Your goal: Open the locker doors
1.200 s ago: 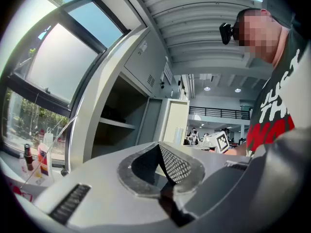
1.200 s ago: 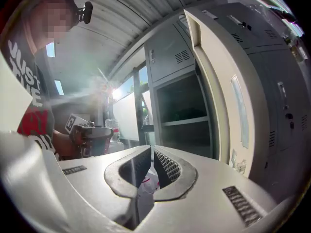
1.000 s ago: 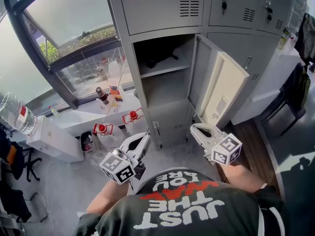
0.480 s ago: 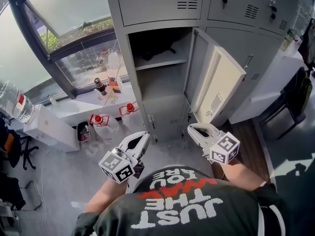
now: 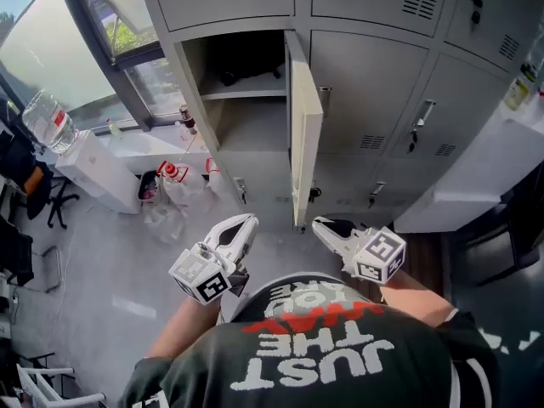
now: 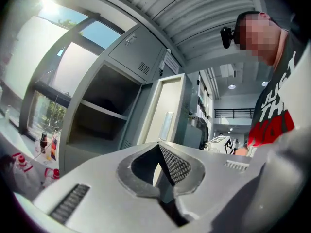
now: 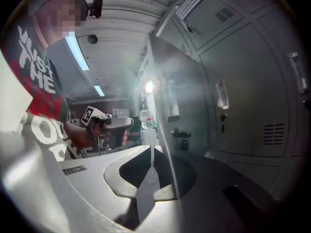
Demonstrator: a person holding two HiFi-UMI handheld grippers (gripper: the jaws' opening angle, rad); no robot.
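Observation:
The grey lockers stand ahead. One upper compartment is open, and its door stands swung out, seen edge-on. Dark items lie on its shelf. My left gripper is shut and holds nothing, low in front of the torso and well short of the lockers. My right gripper is also shut and empty, just below the door's bottom corner without touching it. The left gripper view has the open compartment and door beyond the shut jaws. In the right gripper view the door's edge runs just past the jaw tips.
Closed locker doors with handles fill the right side, and a low door sits under the open compartment. A white box with a water bottle, bags and red-capped bottles lie at the left by the window. A white counter stands at the right.
The head view has swung: the open door, seen from its inner face before, now stands edge-on in the middle. Both grippers stay shut, low by the torso.

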